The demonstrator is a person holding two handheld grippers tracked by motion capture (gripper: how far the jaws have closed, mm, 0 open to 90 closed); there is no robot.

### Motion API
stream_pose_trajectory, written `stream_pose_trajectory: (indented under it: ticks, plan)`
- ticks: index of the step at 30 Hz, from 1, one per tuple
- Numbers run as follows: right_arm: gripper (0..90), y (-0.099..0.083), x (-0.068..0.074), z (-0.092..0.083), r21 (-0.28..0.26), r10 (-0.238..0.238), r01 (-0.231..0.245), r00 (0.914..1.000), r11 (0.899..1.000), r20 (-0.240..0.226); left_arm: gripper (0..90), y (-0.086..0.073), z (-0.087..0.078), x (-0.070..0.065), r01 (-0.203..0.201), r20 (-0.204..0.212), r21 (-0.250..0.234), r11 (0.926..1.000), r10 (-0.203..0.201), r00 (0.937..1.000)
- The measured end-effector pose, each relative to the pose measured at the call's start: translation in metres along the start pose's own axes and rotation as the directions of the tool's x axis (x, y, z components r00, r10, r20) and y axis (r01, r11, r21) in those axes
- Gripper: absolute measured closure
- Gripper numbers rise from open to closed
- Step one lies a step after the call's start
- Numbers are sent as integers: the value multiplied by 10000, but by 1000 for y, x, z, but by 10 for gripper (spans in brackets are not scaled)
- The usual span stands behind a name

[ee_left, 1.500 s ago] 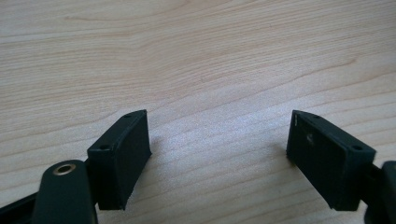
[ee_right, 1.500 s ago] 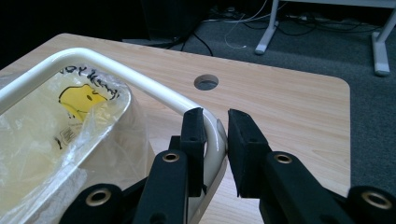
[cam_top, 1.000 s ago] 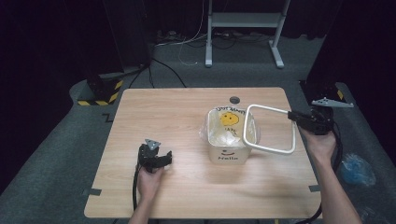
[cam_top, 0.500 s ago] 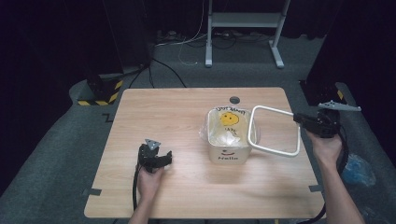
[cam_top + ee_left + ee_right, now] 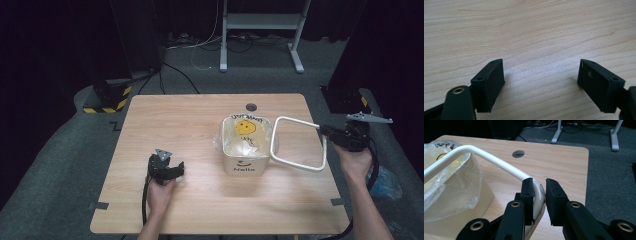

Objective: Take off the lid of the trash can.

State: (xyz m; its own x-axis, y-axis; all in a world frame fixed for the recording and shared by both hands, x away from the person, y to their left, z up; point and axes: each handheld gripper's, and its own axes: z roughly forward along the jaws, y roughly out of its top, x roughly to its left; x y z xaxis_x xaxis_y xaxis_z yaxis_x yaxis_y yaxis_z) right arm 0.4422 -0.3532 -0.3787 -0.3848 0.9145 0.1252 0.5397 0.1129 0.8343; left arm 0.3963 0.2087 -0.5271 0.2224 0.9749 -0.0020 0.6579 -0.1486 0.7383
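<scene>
While your left tool (image 5: 175, 169) rests wide open and empty on the table (image 5: 190, 125), your right tool (image 5: 539, 192) pinches the white frame (image 5: 298, 143) beside the lined bin (image 5: 245, 162).

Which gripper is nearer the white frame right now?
Right. The right gripper has its jaws around the white frame at its corner, off the table's right edge. The left gripper rests open on the table, well left of the bin.
</scene>
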Motion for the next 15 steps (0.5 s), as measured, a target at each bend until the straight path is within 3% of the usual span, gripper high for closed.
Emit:
stream_pose_trajectory:
  ticks: [15]
  plan:
    - [774,-18,-11,-4,173,238,-240,9996,9996,118,215,0,0,0,7,0,5,10000,-7,10000]
